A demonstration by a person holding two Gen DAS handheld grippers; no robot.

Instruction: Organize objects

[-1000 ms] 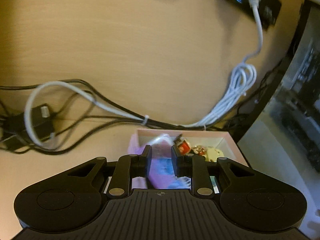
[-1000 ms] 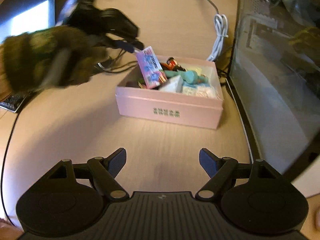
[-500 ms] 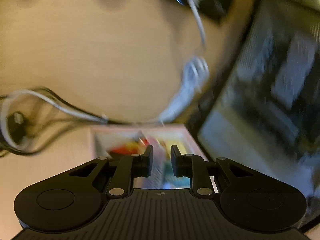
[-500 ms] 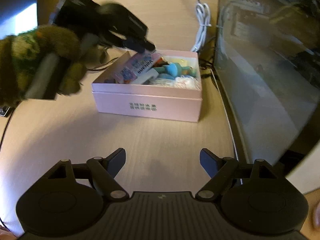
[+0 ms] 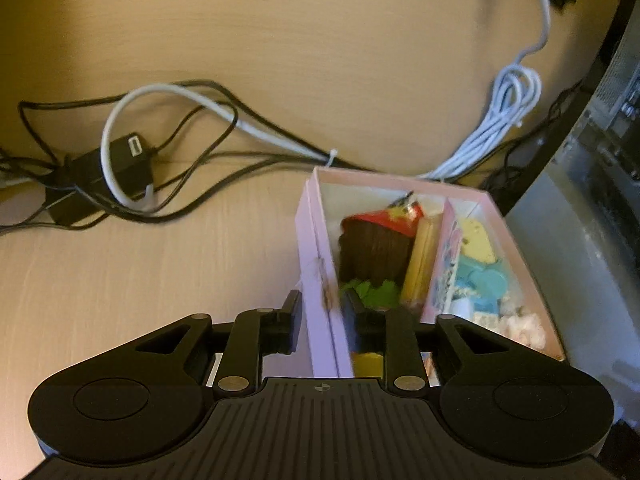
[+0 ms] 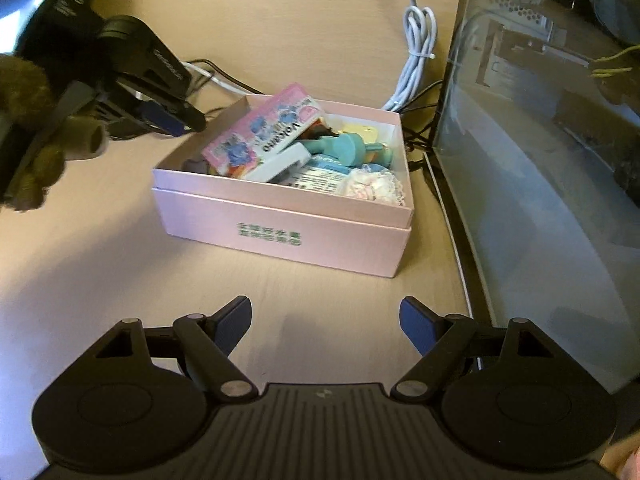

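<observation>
An open pink box (image 6: pixel 280 216) stands on the wooden desk, filled with small items. A pink and blue packet (image 6: pixel 260 136) lies slanted on top of them, beside a teal toy (image 6: pixel 348 150) and a white lace piece (image 6: pixel 372 186). My left gripper (image 6: pixel 188 122) hovers at the box's far left corner, its jaws opening, empty and apart from the packet. In the left wrist view my left gripper (image 5: pixel 322 316) looks down over the box's left wall (image 5: pixel 316 240), with a brown and red cupcake (image 5: pixel 376 240) and the packet (image 5: pixel 444 264) inside. My right gripper (image 6: pixel 326 320) stands open, short of the box.
A coiled white cable (image 6: pixel 418 48) lies behind the box. Black cables and an adapter (image 5: pixel 120 160) sprawl to its left. A glass-sided computer case (image 6: pixel 540 160) runs close along the box's right side. A furry sleeve (image 6: pixel 24 140) holds the left gripper.
My left gripper has let go of the pink packet, which now lies in the box, and has drawn back toward the box's left edge. The right gripper stays open.
</observation>
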